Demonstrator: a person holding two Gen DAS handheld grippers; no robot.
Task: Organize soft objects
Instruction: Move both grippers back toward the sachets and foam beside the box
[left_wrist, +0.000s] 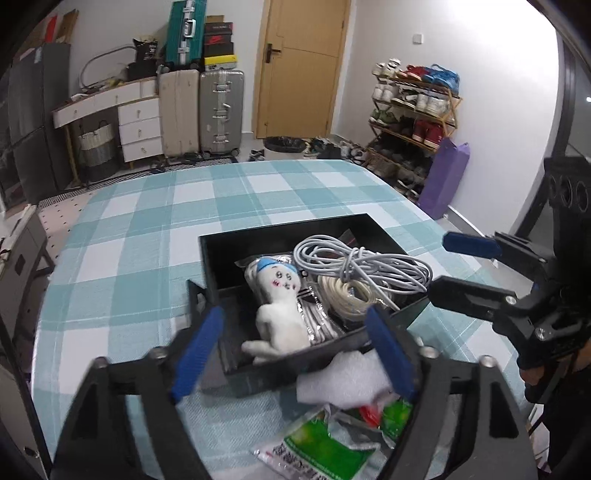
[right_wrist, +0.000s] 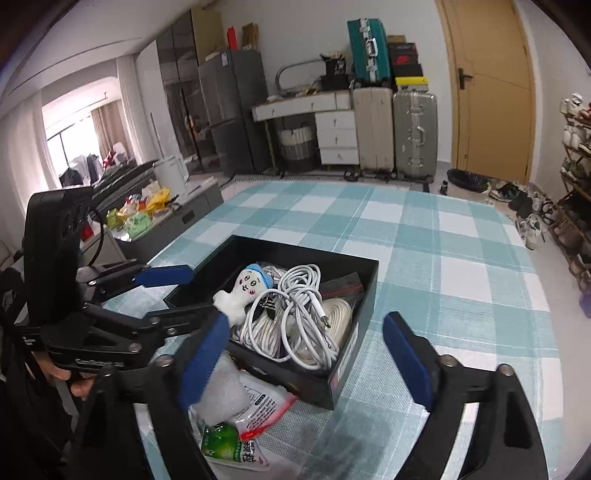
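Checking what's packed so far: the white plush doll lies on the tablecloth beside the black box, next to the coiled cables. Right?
Not quite. The white plush doll lies inside the black box, not on the tablecloth, next to the coiled cables. The left wrist view shows it.

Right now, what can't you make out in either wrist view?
- Black box floor: both views, covered by plush doll, grey cable, white coil.
- Green snack packet: left view, right finger overlaps it.
- Red-edged black pouch: right view, contents unreadable.
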